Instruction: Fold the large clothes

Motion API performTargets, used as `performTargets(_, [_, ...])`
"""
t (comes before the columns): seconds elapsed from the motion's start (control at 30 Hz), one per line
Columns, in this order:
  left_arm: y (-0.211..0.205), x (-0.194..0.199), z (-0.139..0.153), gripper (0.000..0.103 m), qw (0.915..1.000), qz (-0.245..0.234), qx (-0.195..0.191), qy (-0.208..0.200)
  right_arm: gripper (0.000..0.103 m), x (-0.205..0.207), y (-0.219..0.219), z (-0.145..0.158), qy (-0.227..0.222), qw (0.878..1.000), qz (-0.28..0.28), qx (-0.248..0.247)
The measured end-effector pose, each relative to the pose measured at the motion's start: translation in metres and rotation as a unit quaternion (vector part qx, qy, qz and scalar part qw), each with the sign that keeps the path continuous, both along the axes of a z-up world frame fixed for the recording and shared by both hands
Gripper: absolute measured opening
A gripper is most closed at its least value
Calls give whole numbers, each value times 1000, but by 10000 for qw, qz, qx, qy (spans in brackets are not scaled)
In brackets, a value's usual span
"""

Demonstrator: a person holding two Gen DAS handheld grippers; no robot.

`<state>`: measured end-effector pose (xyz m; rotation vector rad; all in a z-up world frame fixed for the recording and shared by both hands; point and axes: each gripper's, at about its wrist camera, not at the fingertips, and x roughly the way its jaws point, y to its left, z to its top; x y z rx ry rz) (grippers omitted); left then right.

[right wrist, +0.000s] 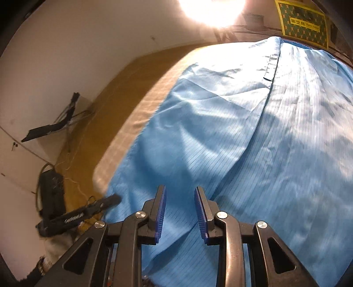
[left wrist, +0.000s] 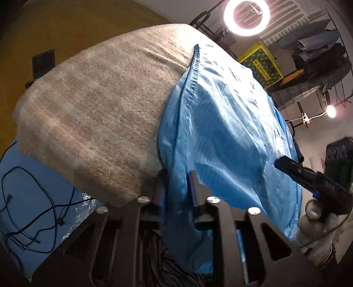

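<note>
Blue garment is spread over the beige blanket, covering the 12-to-5 o'clock part of the left wrist view; blanket is left bare from 8 to 12 o'clock. A stitched hem is seen running from 12 o'clock down toward centre. Left gripper is clenched on a garment fold at 6 o'clock: cloth is pinched between the blue pads and drapes down over the right finger. Right gripper is visible at 4 o'clock in that view, tip at the garment's edge; contact cannot be told. In the right wrist view the garment fills 12 through 6 o'clock, a placket seam at 1 o'clock. Right gripper is released, pads parted with cloth seen in the gap; whether cloth is touched cannot be told. Left gripper is seen at 8 o'clock at the garment's edge, blurred. Blanket strip is bordered by brown floor. Ring light is at 1 o'clock, yellow box below it, cables at 8 o'clock.
</note>
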<state>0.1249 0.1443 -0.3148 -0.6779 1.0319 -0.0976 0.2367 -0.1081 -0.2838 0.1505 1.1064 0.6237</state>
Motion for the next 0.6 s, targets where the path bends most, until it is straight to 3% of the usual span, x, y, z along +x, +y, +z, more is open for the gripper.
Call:
performTargets(0.1, [-7, 2, 10, 3, 9997, 11, 158, -193, 28, 16, 8, -14, 94, 9998, -25, -151])
performTargets(0.3, [-29, 1, 55, 2, 9935, -219, 708, -862, 28, 35, 15, -40, 443, 9987, -90, -232])
performTargets(0.47, [-51, -2, 79, 2, 9837, -566, 1211, -1202, 32, 41, 21, -32, 552, 9979, 90, -324])
performTargets(0.6, [-60, -4, 82, 1, 9794, -700, 1398, -1282, 44, 51, 20, -1, 546, 9981, 95, 268])
